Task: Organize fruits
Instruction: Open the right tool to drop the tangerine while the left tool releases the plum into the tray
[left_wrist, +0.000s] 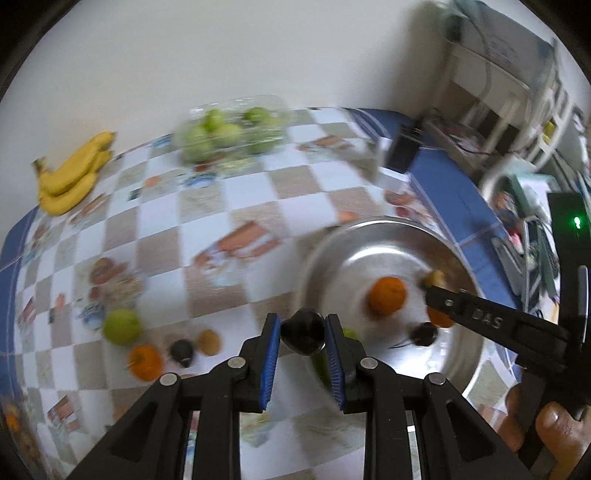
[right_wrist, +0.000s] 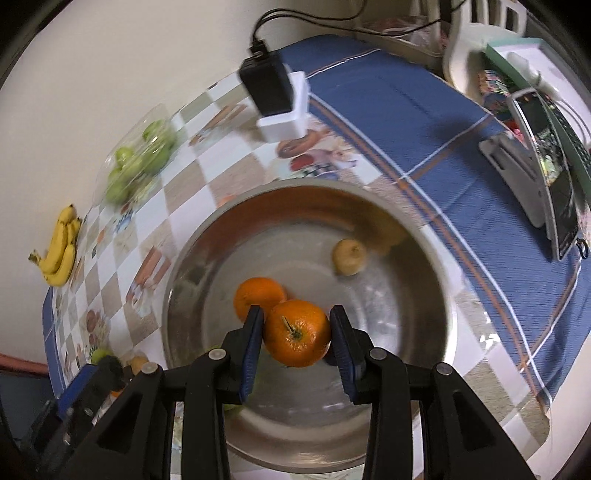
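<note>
My left gripper (left_wrist: 302, 334) is shut on a dark avocado (left_wrist: 303, 329) and holds it above the table beside the steel bowl (left_wrist: 384, 236). My right gripper (right_wrist: 297, 334) is shut on an orange (right_wrist: 296, 333) and holds it over the steel bowl (right_wrist: 417, 258). Inside the bowl lie another orange (right_wrist: 258, 293) and a yellowish fruit (right_wrist: 349, 256); the left wrist view also shows a dark fruit (left_wrist: 424, 333) there. On the table to the left lie a green apple (left_wrist: 121, 325), an orange (left_wrist: 145, 362), a dark avocado (left_wrist: 181, 352) and a kiwi (left_wrist: 209, 342).
A bunch of bananas (left_wrist: 72, 173) lies at the far left by the wall. A clear box of green fruits (left_wrist: 229, 129) stands at the back. A black adapter on a white block (right_wrist: 277, 99) stands behind the bowl. A phone on a stand (right_wrist: 543, 177) is at the right.
</note>
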